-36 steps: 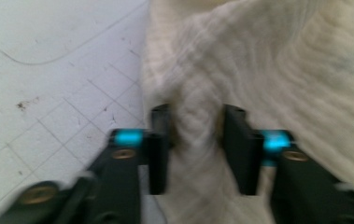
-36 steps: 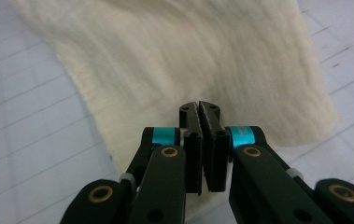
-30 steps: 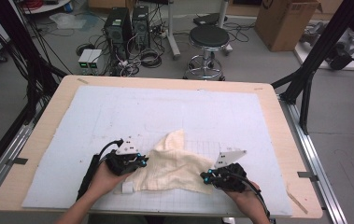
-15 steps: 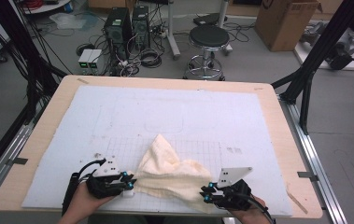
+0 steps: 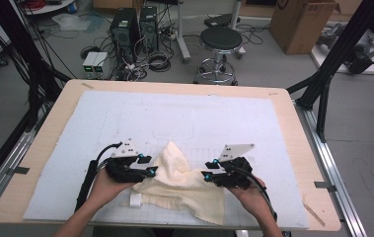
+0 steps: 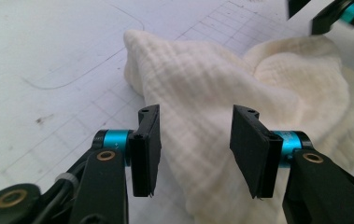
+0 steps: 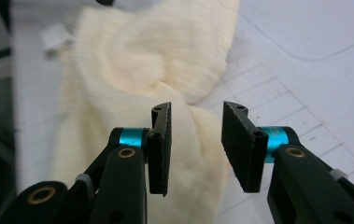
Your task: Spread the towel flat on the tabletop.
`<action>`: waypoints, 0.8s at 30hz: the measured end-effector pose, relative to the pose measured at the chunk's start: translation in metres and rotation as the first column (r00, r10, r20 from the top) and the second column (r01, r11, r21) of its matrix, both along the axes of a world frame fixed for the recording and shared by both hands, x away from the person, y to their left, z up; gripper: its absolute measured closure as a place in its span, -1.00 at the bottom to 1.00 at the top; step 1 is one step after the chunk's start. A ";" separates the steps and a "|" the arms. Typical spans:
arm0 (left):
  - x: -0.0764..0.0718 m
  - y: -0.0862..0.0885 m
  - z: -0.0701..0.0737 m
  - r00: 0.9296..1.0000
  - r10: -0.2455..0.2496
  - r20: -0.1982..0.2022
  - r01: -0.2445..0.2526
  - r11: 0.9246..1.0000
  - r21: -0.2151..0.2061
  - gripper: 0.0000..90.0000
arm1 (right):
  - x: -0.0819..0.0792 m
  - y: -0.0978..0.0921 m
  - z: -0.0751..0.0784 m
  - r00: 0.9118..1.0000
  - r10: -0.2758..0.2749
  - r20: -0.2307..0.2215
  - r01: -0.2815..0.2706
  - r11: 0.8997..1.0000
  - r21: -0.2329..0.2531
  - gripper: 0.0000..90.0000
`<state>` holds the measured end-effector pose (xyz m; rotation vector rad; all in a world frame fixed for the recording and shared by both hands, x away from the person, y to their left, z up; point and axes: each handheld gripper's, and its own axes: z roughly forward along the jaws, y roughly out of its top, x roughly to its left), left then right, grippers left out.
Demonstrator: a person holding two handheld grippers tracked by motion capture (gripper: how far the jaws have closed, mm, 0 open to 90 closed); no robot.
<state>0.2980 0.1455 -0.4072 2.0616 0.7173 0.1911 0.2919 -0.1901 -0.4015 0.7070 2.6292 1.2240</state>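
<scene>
A crumpled cream cloth (image 5: 182, 180) lies on the white gridded mat (image 5: 174, 113) near the table's front edge, one fold peaking at its far side. My left gripper (image 5: 151, 166) is at the cloth's left edge, open, with the cloth (image 6: 221, 88) just beyond and below its jaws. My right gripper (image 5: 207, 171) is at the cloth's right side, also open, over a fold of the cloth (image 7: 156, 56). Neither holds anything. The left gripper view catches the right gripper (image 6: 338, 11) at its top right.
A small white tag (image 5: 135, 200) sticks out at the cloth's near-left corner. The mat covers a wooden table (image 5: 51, 118) with black frame posts at both sides. Behind the table stand a stool (image 5: 221, 42), computers and a cardboard box.
Half a second ago both hands and the cloth were closer to the near edge. Both grippers have since moved back up the table and now stand open beside the cloth.
</scene>
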 end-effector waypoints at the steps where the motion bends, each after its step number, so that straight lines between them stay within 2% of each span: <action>1: 0.003 -0.002 -0.002 1.000 0.001 -0.009 -0.001 1.000 0.005 0.15 | 0.005 0.002 -0.004 1.000 0.000 -0.009 0.000 1.000 -0.012 0.38; 3: 0.009 -0.007 -0.008 0.999 0.009 -0.034 -0.008 1.000 0.029 0.15 | 0.014 0.005 -0.012 0.999 -0.001 -0.046 0.000 1.000 -0.025 0.35; 4: 0.013 -0.008 -0.012 0.999 0.009 -0.047 -0.007 0.999 0.041 0.27 | 0.022 0.008 -0.018 0.997 -0.002 -0.073 -0.001 0.999 -0.043 0.34; 5: 0.015 -0.008 -0.014 0.999 0.008 -0.053 -0.005 0.999 0.045 0.27 | 0.022 0.008 -0.018 0.997 -0.002 -0.073 -0.001 0.999 -0.043 0.34; 7: 0.018 -0.009 -0.019 0.998 0.014 -0.064 -0.010 0.998 0.070 0.52 | 0.027 0.009 -0.024 0.994 -0.006 -0.108 0.001 0.999 -0.043 0.35; 9: 0.018 -0.009 -0.021 0.998 0.020 -0.057 -0.014 0.995 0.100 0.78 | 0.031 0.011 -0.029 0.990 -0.003 -0.138 -0.004 0.999 -0.052 0.52; 10: 0.018 -0.009 -0.022 0.998 0.020 -0.057 -0.015 0.995 0.103 0.88 | 0.033 0.011 -0.032 0.985 0.014 -0.169 -0.023 0.999 -0.049 0.70; 11: 0.018 -0.008 -0.021 0.999 0.021 -0.050 -0.016 0.995 0.102 0.94 | 0.034 0.012 -0.034 0.982 0.033 -0.188 -0.043 0.998 -0.047 0.84; 12: 0.016 -0.007 -0.020 0.999 0.032 -0.035 -0.028 0.994 0.109 0.96 | 0.034 0.011 -0.034 0.981 0.029 -0.192 -0.039 0.998 -0.046 0.92; 13: 0.015 -0.006 -0.019 0.999 0.042 -0.026 -0.039 0.993 0.107 0.97 | 0.034 0.010 -0.032 0.981 0.027 -0.190 -0.036 0.998 -0.045 0.92; 15: 0.013 -0.002 -0.014 0.997 0.071 0.005 -0.071 0.993 0.091 0.99 | 0.031 0.005 -0.025 0.988 -0.003 -0.153 -0.005 0.999 -0.052 0.93; 16: 0.013 0.000 -0.012 0.997 0.077 0.016 -0.079 0.993 0.088 0.99 | 0.028 -0.001 -0.019 0.993 -0.031 -0.118 0.026 0.999 -0.048 0.93; 18: 0.011 0.004 -0.006 0.993 0.109 0.036 -0.111 0.992 0.055 0.99 | 0.023 -0.011 -0.009 0.994 -0.077 -0.072 0.074 0.996 -0.040 0.93; 19: 0.011 0.004 -0.005 0.993 0.113 0.038 -0.115 0.992 0.046 0.99 | 0.018 -0.022 0.001 0.992 -0.124 -0.021 0.124 0.992 -0.027 0.93; 21: 0.009 0.002 -0.005 0.994 0.103 0.035 -0.104 0.994 0.041 0.99 | 0.009 -0.032 0.009 0.986 -0.166 0.017 0.167 0.986 -0.004 0.93; 24: 0.006 -0.003 -0.008 0.996 0.084 0.024 -0.084 0.996 0.040 0.99 | -0.005 -0.046 0.014 0.974 -0.215 0.073 0.218 0.976 -0.026 0.93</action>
